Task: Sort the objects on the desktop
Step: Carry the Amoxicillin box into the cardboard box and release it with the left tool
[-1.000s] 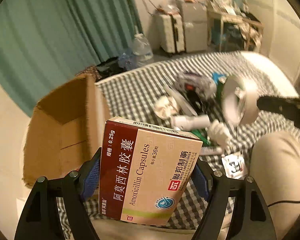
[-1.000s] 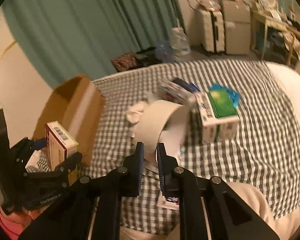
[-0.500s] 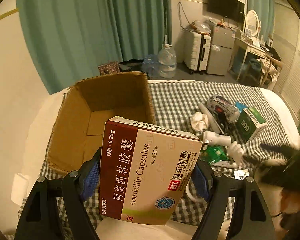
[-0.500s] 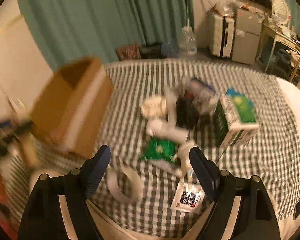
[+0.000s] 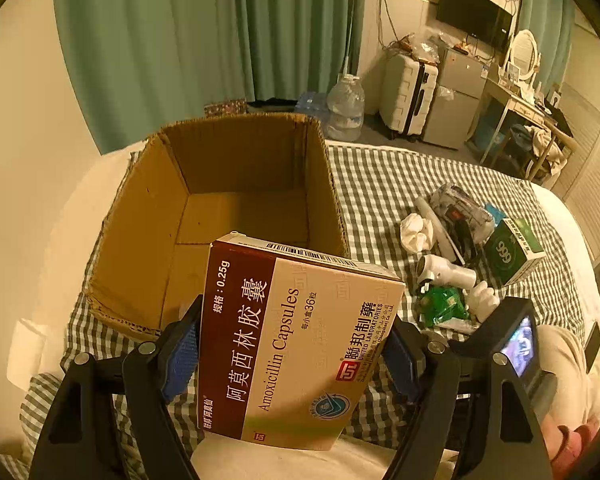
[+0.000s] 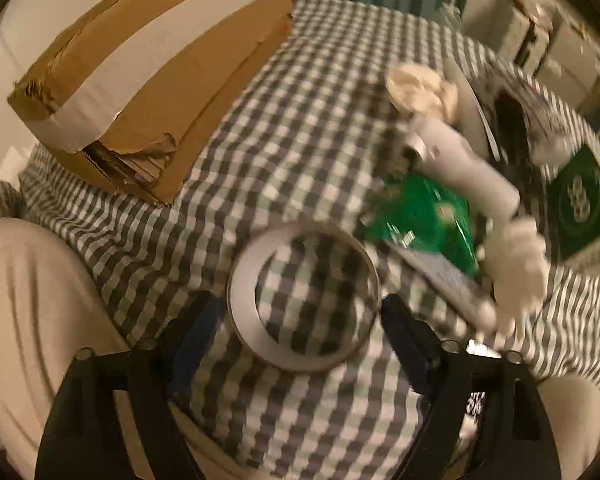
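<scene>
Cardboard medicine box (image 5: 300, 336), glossy maroon-beige, printed "Amoxicillin Capsules 0.25g", clamped between blue pads of left gripper (image 5: 292, 354), before open brown corrugated carton (image 5: 228, 216). Right gripper (image 6: 300, 336) jaws opening around flat white tape ring (image 6: 304, 298) lying on checked cloth (image 6: 300, 120), pads not touching.

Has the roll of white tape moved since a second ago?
Yes. The white tape roll left the right hand-held gripper, whose jaws are opening, and now lies flat on the checked cloth, near the green packet.
</scene>
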The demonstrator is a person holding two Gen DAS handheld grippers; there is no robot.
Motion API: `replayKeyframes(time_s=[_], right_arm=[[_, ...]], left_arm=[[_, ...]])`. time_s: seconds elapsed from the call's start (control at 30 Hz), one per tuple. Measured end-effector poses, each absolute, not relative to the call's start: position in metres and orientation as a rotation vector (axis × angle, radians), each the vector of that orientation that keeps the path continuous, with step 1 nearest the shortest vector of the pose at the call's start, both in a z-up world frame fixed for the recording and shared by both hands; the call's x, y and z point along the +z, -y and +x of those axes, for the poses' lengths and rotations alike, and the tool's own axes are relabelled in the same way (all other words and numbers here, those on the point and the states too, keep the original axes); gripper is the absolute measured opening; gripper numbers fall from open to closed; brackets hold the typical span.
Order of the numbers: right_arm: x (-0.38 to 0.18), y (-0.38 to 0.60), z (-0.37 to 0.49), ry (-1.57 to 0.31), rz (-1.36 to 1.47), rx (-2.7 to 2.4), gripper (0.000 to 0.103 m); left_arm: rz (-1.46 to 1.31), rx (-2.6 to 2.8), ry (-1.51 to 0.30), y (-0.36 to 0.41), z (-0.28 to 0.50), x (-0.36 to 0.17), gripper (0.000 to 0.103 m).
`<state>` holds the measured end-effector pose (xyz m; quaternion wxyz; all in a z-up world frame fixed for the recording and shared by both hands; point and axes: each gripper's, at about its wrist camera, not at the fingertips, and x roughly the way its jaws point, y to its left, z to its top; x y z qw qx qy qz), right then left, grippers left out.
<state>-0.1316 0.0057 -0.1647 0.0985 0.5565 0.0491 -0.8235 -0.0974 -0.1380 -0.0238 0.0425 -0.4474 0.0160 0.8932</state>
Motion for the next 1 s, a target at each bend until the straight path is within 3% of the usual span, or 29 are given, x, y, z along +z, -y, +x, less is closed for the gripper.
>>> replayKeyframes(time_s=[0.13, 0.2, 0.23, 0.37, 0.6, 0.7, 0.83, 0.9, 0.93, 0.97, 1.0], right_arm=[[-0.186, 0.006, -0.142, -0.268, 1.728, -2.417, 0.091], [-0.195, 0.005, -0.144, -0.268, 1.77, -2.4, 0.09], [-0.198, 0.003, -0.143, -0.26, 1.778, -2.403, 0.082], [-0.189, -0.009, -0.139, -0.215, 1.741, -2.406, 0.083], [-0.076, -0.01, -0.131, 0.0, 1.408, -2.481, 0.083], [-0.022, 0.017, -0.14, -0.026, 1.23, -2.499, 0.083], [0.003, 0.045, -0.145, -0.018, 1.116, -2.496, 0.083], [0.006, 0.051, -0.147, -0.014, 1.098, -2.49, 0.083], [0.008, 0.052, -0.15, -0.003, 1.098, -2.483, 0.083], [0.003, 0.059, -0.156, 0.005, 1.103, -2.471, 0.083], [0.002, 0.063, -0.16, 0.01, 1.11, -2.457, 0.083]], left_arm=[[-1.397, 2.729, -0.044, 0.144, -0.099, -0.031, 0.08], [-1.401, 2.729, -0.035, 0.147, -0.099, -0.032, 0.08], [-1.405, 2.732, -0.033, 0.149, -0.1, -0.032, 0.08], [-1.411, 2.744, -0.014, 0.159, -0.105, -0.032, 0.08], [-1.365, 2.801, 0.033, 0.186, -0.125, -0.014, 0.08], [-1.383, 2.834, 0.015, 0.194, -0.139, -0.011, 0.08], [-1.38, 2.865, 0.02, 0.205, -0.15, -0.005, 0.08], [-1.356, 2.884, 0.023, 0.208, -0.154, -0.001, 0.082], [-1.346, 2.893, 0.022, 0.209, -0.155, 0.001, 0.087], [-1.337, 2.909, 0.018, 0.211, -0.156, 0.003, 0.101], [-1.334, 2.916, 0.013, 0.211, -0.157, 0.004, 0.103]])
